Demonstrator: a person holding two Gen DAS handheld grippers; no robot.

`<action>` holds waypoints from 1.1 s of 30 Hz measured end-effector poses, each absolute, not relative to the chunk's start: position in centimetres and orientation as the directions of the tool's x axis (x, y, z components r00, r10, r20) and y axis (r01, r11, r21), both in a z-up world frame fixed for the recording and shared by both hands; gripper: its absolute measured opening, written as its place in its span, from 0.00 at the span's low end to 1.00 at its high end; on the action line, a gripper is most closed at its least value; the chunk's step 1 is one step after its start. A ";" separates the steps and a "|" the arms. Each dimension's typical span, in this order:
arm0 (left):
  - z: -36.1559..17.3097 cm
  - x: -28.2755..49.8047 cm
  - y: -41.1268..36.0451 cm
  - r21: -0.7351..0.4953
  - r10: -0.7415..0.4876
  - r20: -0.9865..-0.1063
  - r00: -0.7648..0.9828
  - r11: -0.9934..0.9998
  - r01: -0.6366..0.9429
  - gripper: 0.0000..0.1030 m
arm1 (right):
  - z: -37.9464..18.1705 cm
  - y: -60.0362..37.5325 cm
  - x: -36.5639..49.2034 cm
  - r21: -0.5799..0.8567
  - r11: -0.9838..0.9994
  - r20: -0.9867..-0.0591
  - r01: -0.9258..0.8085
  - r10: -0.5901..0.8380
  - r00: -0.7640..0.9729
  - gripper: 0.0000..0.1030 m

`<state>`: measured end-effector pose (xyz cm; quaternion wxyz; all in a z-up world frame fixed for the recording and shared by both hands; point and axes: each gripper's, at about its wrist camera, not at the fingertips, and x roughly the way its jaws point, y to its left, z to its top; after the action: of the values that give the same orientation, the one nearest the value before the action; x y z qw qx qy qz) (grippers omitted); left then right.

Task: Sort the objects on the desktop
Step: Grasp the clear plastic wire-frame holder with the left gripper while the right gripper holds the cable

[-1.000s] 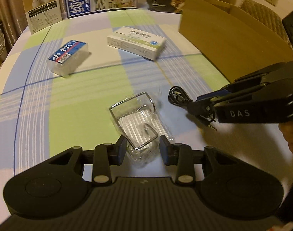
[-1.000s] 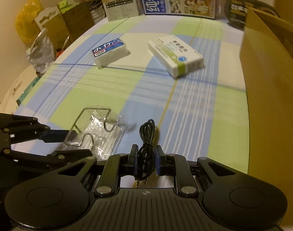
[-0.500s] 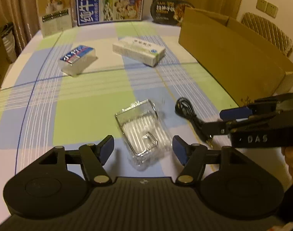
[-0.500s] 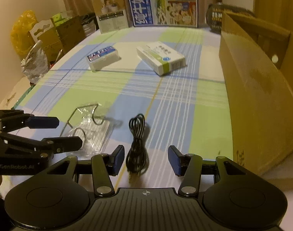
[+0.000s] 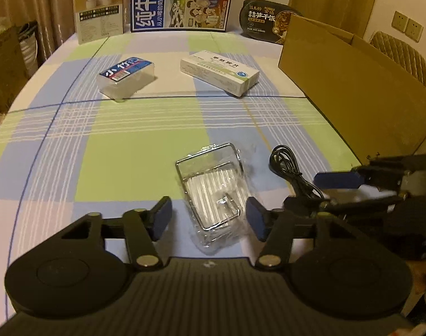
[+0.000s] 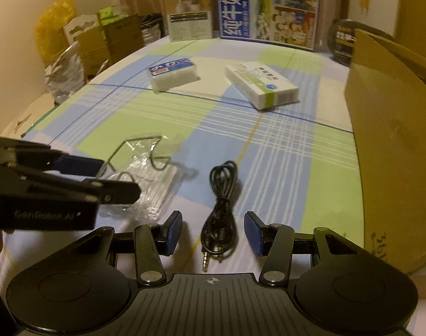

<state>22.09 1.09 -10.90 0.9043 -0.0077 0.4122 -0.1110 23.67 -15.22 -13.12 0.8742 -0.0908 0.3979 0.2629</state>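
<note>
Black cable [image 6: 220,212] lies between spread right tongs [image 6: 213,232], beside cardboard box [image 6: 392,128].

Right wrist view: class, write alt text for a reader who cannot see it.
The open right gripper straddles a coiled black audio cable lying on a checked tablecloth, fingers not touching it. The left gripper reaches in from the left over a bagged wire rack; beyond lie a clear plastic box and a white medicine box, beside a cardboard box.
</note>
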 end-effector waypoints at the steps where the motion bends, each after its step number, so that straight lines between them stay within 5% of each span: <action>1: -11.0 22.2 1.2 -0.112 -0.209 -0.744 0.635 0.975 0.190 0.50 | -13.2 -15.1 23.6 0.042 0.844 -0.743 -0.534 0.384 0.548 0.46; 7: -11.4 22.2 1.0 -0.117 -0.209 -0.741 0.638 0.976 0.183 0.49 | -13.2 -15.3 23.8 0.037 0.851 -0.742 -0.524 0.374 0.556 0.39; 12: -11.2 22.2 1.1 -0.133 -0.213 -0.737 0.641 0.976 0.171 0.30 | -13.1 -15.2 23.7 0.029 0.846 -0.740 -0.533 0.377 0.558 0.33; 26: -11.7 22.3 1.2 -0.101 -0.145 -0.741 0.656 0.989 0.105 0.44 | -13.8 -14.6 24.0 0.001 0.852 -0.698 -0.524 0.376 0.609 0.33; 33: -11.5 22.3 1.1 -0.110 -0.164 -0.743 0.649 0.986 0.124 0.28 | -13.7 -14.5 24.0 0.003 0.862 -0.700 -0.506 0.363 0.615 0.28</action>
<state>22.33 1.08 -11.52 0.9077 -0.0245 0.4113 -0.0794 24.04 -14.51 -13.69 0.8933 -0.0980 0.3650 0.2432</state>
